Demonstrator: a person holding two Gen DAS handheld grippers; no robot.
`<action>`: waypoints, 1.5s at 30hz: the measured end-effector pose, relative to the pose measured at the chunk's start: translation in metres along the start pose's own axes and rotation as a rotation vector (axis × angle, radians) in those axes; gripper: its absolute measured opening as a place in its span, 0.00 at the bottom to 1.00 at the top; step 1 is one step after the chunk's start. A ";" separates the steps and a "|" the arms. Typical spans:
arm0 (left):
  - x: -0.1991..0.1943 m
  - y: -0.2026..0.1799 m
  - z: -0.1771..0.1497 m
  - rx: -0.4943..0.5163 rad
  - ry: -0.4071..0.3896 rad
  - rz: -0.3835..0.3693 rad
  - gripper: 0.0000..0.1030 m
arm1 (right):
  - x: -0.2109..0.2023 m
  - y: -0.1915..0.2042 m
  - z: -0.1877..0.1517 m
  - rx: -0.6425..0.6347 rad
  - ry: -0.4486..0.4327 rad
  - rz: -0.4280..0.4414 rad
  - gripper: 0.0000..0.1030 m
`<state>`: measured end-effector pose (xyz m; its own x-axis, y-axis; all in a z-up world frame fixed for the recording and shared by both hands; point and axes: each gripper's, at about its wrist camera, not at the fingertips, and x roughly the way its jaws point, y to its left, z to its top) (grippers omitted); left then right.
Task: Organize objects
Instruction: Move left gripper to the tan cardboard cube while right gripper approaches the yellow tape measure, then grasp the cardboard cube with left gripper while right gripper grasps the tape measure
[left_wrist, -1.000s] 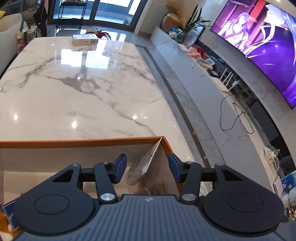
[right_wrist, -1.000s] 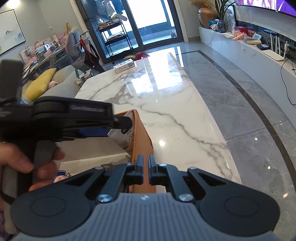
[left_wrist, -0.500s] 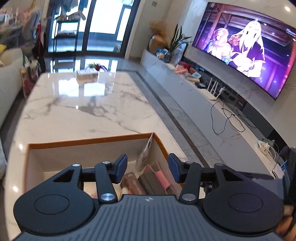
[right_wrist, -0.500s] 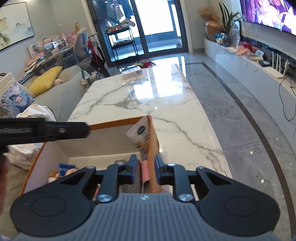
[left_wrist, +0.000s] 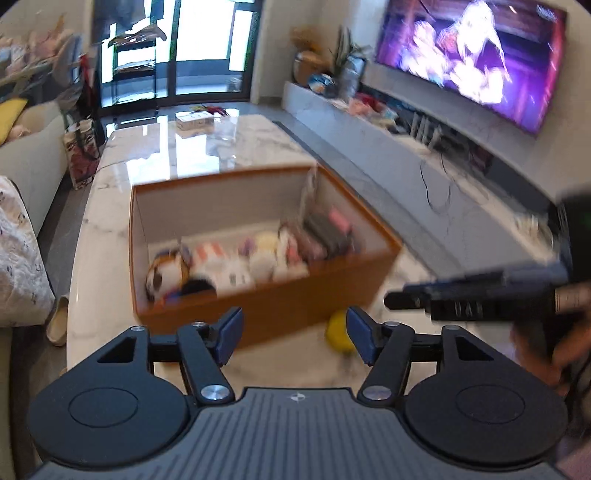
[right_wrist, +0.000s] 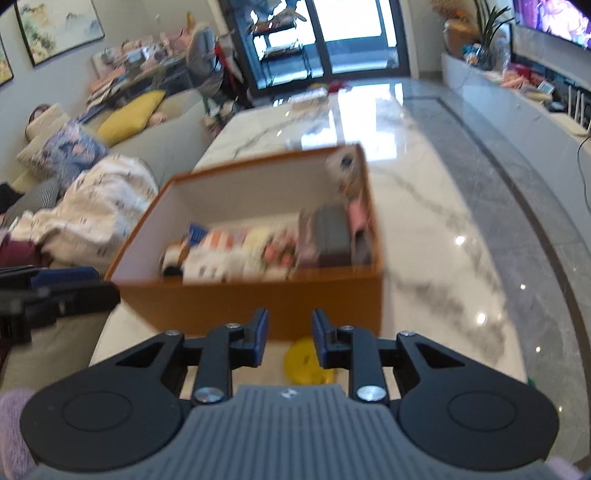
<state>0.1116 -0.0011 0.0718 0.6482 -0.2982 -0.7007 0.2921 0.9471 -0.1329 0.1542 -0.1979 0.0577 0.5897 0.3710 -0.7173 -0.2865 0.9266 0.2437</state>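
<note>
An orange box with white inner walls stands on the marble table and holds several small items: packets, a plush toy, a dark case. It also shows in the right wrist view. My left gripper is open and empty, in front of the box. My right gripper is open and empty, also in front of the box. A yellow object lies on the table by the box's near wall; it also shows in the left wrist view.
A white carton sits at the table's far end. A sofa with cushions and a blanket runs along the left. A TV and a low console are on the right across the floor.
Both grippers have pulled back and up from the box, so its whole inside shows. The right gripper has opened. The views are blurred with motion.
</note>
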 end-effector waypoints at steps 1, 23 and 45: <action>0.001 -0.001 -0.009 -0.014 0.018 0.013 0.71 | 0.001 0.005 -0.007 -0.008 0.018 -0.002 0.27; 0.044 0.022 -0.092 -0.521 0.142 0.092 0.74 | 0.043 0.059 -0.103 -0.107 0.153 0.046 0.26; 0.061 -0.014 -0.091 -0.156 0.223 0.164 0.76 | 0.037 0.007 -0.096 -0.024 0.156 -0.056 0.36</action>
<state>0.0830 -0.0217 -0.0323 0.5025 -0.1226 -0.8558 0.0736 0.9924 -0.0989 0.1014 -0.1832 -0.0297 0.4812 0.3031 -0.8225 -0.2752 0.9431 0.1865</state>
